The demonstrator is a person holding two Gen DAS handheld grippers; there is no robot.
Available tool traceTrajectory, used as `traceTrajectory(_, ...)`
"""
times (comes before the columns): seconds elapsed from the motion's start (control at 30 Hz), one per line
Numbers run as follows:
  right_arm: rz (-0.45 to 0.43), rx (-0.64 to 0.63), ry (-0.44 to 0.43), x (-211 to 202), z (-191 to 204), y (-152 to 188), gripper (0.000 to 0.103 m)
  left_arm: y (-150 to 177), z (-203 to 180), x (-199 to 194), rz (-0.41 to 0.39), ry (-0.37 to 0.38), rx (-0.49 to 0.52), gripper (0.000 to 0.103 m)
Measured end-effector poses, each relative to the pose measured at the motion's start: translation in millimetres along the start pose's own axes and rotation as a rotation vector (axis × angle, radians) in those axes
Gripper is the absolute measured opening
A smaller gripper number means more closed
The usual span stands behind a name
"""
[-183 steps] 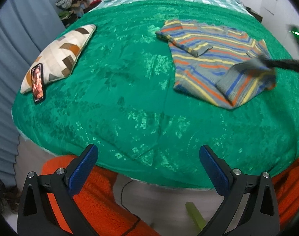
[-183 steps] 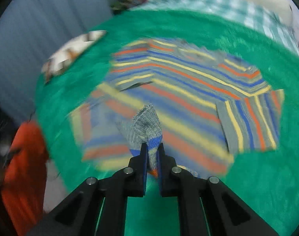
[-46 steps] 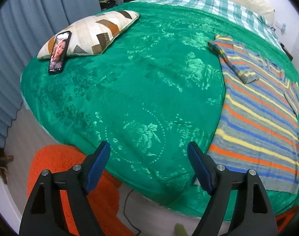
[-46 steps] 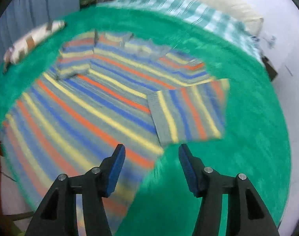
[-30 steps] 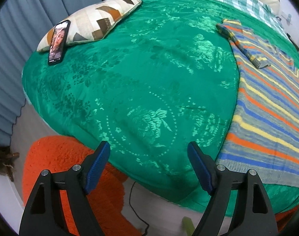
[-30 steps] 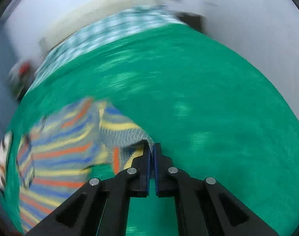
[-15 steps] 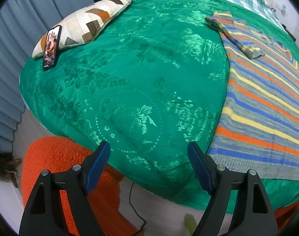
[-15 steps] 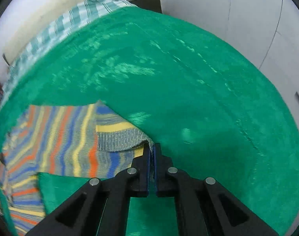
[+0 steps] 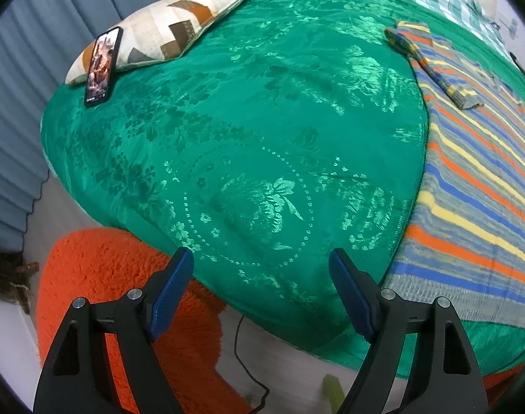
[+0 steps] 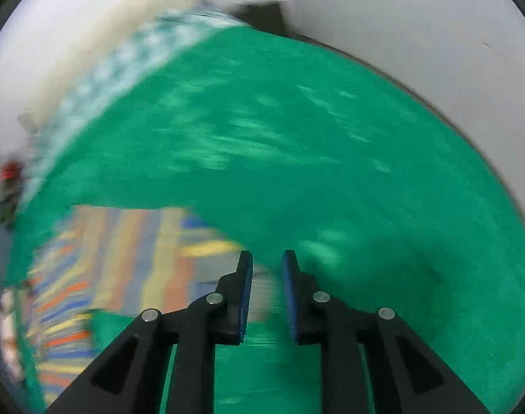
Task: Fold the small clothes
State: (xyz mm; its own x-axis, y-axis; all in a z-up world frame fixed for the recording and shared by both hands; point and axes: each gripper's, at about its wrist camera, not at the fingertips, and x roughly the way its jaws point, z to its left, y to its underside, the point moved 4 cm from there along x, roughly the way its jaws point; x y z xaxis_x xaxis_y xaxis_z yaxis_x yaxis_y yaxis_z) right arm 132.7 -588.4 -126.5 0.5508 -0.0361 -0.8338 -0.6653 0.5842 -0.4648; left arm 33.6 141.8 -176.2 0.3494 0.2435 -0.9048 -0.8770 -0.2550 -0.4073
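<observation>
A striped knit sweater [image 9: 476,172] in grey, blue, orange and yellow lies flat on the green bedspread [image 9: 248,131], at the right of the left wrist view. One sleeve [image 9: 431,65] is folded across its top. My left gripper [image 9: 262,296] is open and empty, over the bed's near edge, left of the sweater's hem. In the blurred right wrist view, my right gripper [image 10: 266,269] is partly open, with the sweater's other sleeve [image 10: 152,255] lying just left of and beneath its fingertips, not held.
A patchwork pillow [image 9: 166,27] with a phone [image 9: 102,65] leaning on it lies at the bed's far left. An orange rug [image 9: 124,310] and a black cable [image 9: 241,362] are on the floor below. A white wall [image 10: 400,17] stands beyond the bed's right side.
My right gripper was shut on the sleeve cuff half a second ago; its jaws have opened and let the sleeve go. The left gripper has shifted only slightly.
</observation>
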Motion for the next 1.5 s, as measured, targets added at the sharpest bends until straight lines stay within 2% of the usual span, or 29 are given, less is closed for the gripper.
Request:
traceTrajectory(0.03, 0.012, -0.024, -0.112, 0, 18, 1, 0.020, -1, -1, 1, 0.002, -0.003, -0.001, 0.082)
traceTrajectory(0.1, 0.081, -0.077, -0.308, 9, 58, 10, 0.030, -1, -4, 2, 0.007, -0.010, 0.006, 0.082)
traceTrajectory(0.13, 0.108, -0.108, -0.332, 16, 73, 15, 0.034, -1, -6, 2, 0.009, -0.013, 0.010, 0.082)
traceTrajectory(0.17, 0.135, -0.131, -0.334, 23, 83, 20, 0.038, -1, -8, 1, 0.009, -0.015, 0.017, 0.082)
traceTrajectory(0.2, 0.182, -0.156, -0.313, 39, 91, 26, 0.038, -1, -10, 0, 0.008, -0.016, 0.022, 0.082)
traceTrajectory(0.27, 0.216, -0.177, -0.224, 62, 90, 28, 0.037, -1, -14, -3, 0.002, -0.022, 0.038, 0.082)
traceTrajectory(0.33, 0.134, -0.140, -0.061, 66, 60, 12, 0.037, -2, -15, -7, -0.009, -0.029, 0.051, 0.082)
traceTrajectory(0.37, 0.088, -0.107, -0.013, 62, 47, 4, 0.037, -2, -15, -9, -0.018, -0.038, 0.061, 0.082)
traceTrajectory(0.4, 0.005, -0.025, 0.065, 49, 20, -6, 0.037, -2, -15, -11, -0.026, -0.045, 0.069, 0.082)
traceTrajectory(0.5, -0.103, 0.067, 0.171, 17, -22, -23, 0.039, -2, -16, -10, -0.033, -0.057, 0.086, 0.082)
traceTrajectory(0.57, -0.107, 0.009, 0.109, 2, -16, -21, 0.039, -3, -20, -8, -0.030, -0.050, 0.095, 0.082)
traceTrajectory(0.63, -0.038, -0.119, 0.002, -1, 8, -3, 0.039, -5, -28, -6, -0.032, -0.033, 0.110, 0.082)
traceTrajectory(0.7, 0.062, -0.250, -0.052, 11, 31, 26, 0.042, -10, -40, -7, -0.036, -0.009, 0.146, 0.082)
traceTrajectory(0.73, 0.095, -0.277, -0.037, 19, 30, 34, 0.042, -13, -47, -9, -0.042, 0.002, 0.166, 0.082)
traceTrajectory(0.77, 0.140, -0.303, 0.020, 29, 26, 50, 0.042, -21, -56, -16, -0.062, 0.026, 0.193, 0.082)
traceTrajectory(0.8, 0.140, -0.299, 0.058, 29, 19, 62, 0.042, -29, -63, -24, -0.084, 0.050, 0.216, 0.082)
traceTrajectory(0.87, 0.080, -0.265, 0.096, 20, 12, 69, 0.043, -52, -83, -48, -0.159, 0.114, 0.285, 0.084)
traceTrajectory(0.9, 0.050, -0.230, 0.132, 9, 11, 76, 0.046, -63, -93, -60, -0.199, 0.136, 0.324, 0.086)
traceTrajectory(0.93, 0.031, -0.206, 0.132, -1, 12, 82, 0.047, -76, -108, -73, -0.248, 0.160, 0.376, 0.094)
traceTrajectory(0.97, 0.009, -0.186, 0.104, -13, 17, 90, 0.047, -86, -124, -84, -0.296, 0.193, 0.435, 0.099)
traceTrajectory(1.0, -0.014, -0.175, 0.058, -33, 20, 103, 0.049, -95, -142, -92, -0.337, 0.229, 0.504, 0.100)
traceTrajectory(1.07, -0.042, -0.186, 0.015, -56, 31, 127, 0.054, -108, -184, -93, -0.365, 0.293, 0.664, 0.100)
traceTrajectory(1.13, -0.052, -0.199, -0.044, -71, 52, 152, 0.055, -116, -223, -73, -0.354, 0.307, 0.805, 0.100)
traceTrajectory(1.2, -0.051, -0.184, -0.109, -81, 72, 179, 0.055, -128, -253, -34, -0.309, 0.250, 0.896, 0.098)
traceTrajectory(1.27, -0.051, -0.170, -0.141, -91, 79, 200, 0.055, -141, -270, 0, -0.274, 0.210, 0.920, 0.086)
traceTrajectory(1.37, -0.052, -0.183, -0.151, -98, 91, 229, 0.055, -149, -282, 44, -0.158, 0.221, 0.936, 0.084)
traceTrajectory(1.43, -0.043, -0.213, -0.142, -91, 98, 235, 0.055, -149, -282, 57, -0.122, 0.241, 0.931, 0.084)
traceTrajectory(1.47, -0.041, -0.229, -0.140, -92, 99, 237, 0.055, -152, -280, 56, -0.124, 0.270, 0.910, 0.074)
traceTrajectory(1.5, -0.045, -0.246, -0.135, -97, 99, 243, 0.055, -157, -277, 55, -0.121, 0.292, 0.881, 0.058)
